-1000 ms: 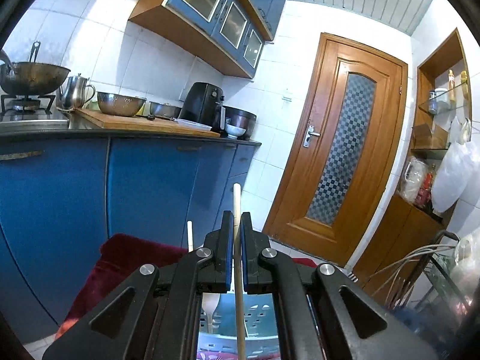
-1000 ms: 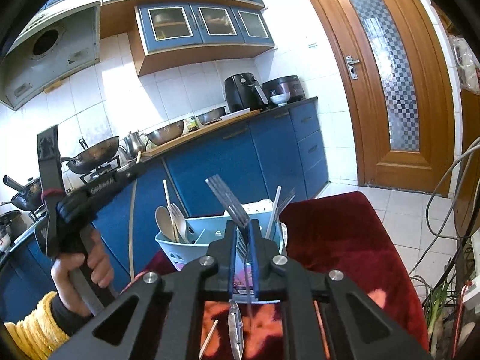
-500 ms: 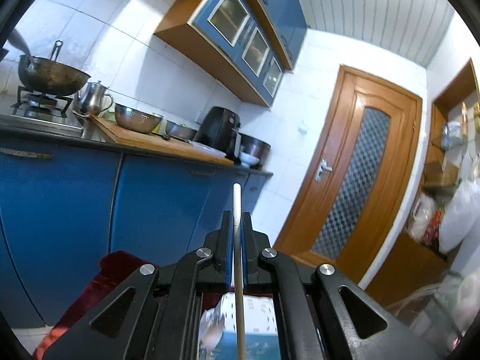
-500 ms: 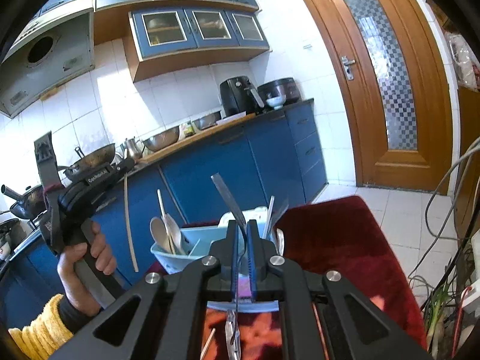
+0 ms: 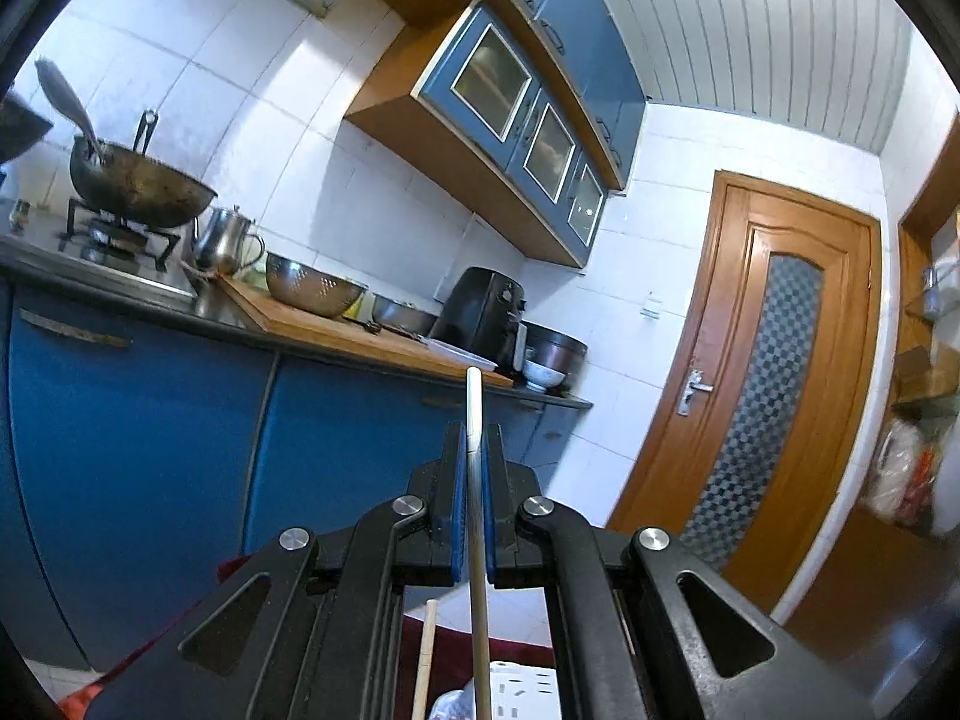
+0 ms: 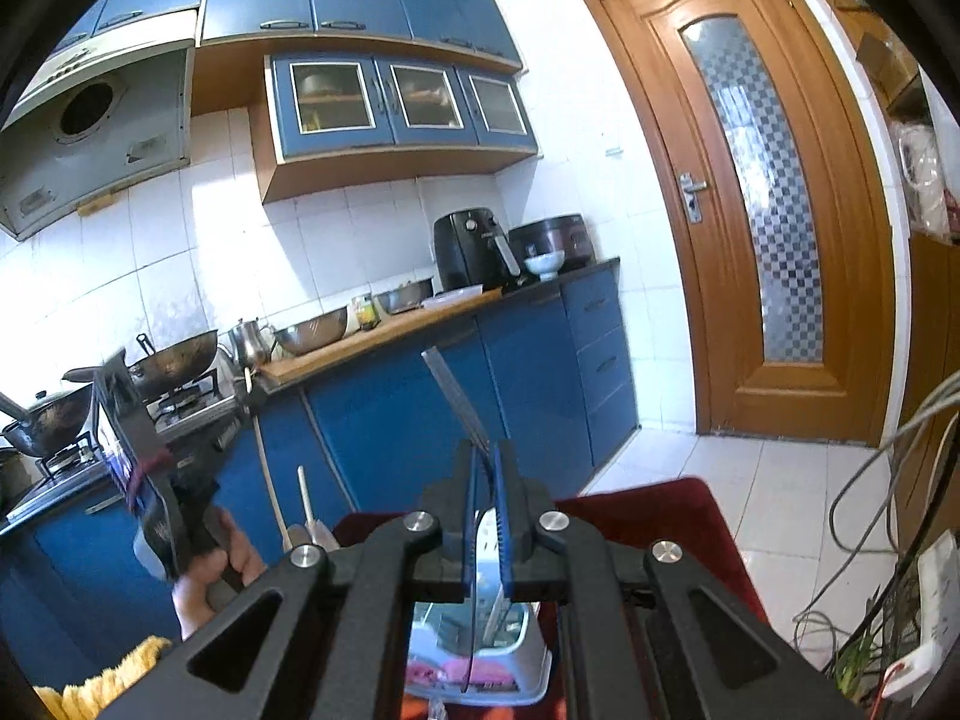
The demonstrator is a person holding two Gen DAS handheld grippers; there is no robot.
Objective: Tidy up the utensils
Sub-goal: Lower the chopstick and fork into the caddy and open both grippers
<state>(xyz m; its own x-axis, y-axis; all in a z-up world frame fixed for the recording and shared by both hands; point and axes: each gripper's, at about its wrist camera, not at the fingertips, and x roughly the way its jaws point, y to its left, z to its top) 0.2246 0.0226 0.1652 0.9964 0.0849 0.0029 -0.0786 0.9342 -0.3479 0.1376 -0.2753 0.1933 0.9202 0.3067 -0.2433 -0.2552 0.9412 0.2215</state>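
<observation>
Since the earlier frames both grippers have risen: the basket has slipped almost out of the left wrist view, and in the right wrist view it sits lower under the jaws, with more of the wall cabinets showing. From the left wrist, the room is a tiled kitchen with a dark counter (image 5: 336,354) over blue cabinet fronts, a wok (image 5: 138,186) on the stove at left, a steel colander on a wooden board, a black air fryer (image 5: 480,315) further along, and a wooden door (image 5: 774,372) with checkered glass at right. The left gripper (image 5: 474,456) is clamped tight on a pale chopstick (image 5: 475,420), whose long axis stands nearly upright, its top poking just above the jaws and its lower length running down between the arms toward a white basket corner at the bottom edge. From the right wrist, the same counter and door appear, and a red cloth (image 6: 660,510) covers the low surface where the pale blue utensil basket (image 6: 510,654) stands. The right gripper (image 6: 487,480) is closed narrowly on a metal fork (image 6: 456,396), tines up, handle down, leaning up and to the left. At left a hand (image 6: 210,564) in a yellow sleeve grips the other tool, its chopstick hanging steeply beside it.
</observation>
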